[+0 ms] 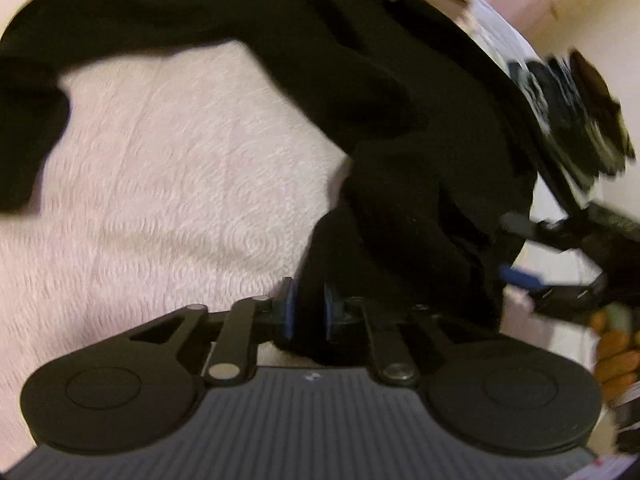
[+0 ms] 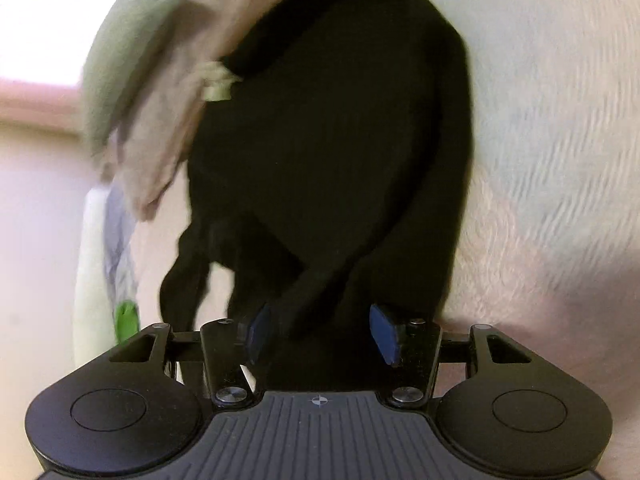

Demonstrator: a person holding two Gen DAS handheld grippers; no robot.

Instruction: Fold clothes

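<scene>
Each black claw has blue pads, ribbed grey housing.

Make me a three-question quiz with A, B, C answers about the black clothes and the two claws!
1. Where does the black garment lie?
A. on a pale textured bedcover
B. in a basket
C. on a chair

2. What colour are the claw pads?
A. red
B. blue
C. yellow

3. What is the left claw doing?
A. standing wide open
B. pinching black cloth
C. holding a sock

Answers: 1 A, the black cloth is spread over the bedcover. 2 B, both pads show blue. 3 B, its pads sit close together with a fold of black cloth between them, while the right claw stands open.
</scene>
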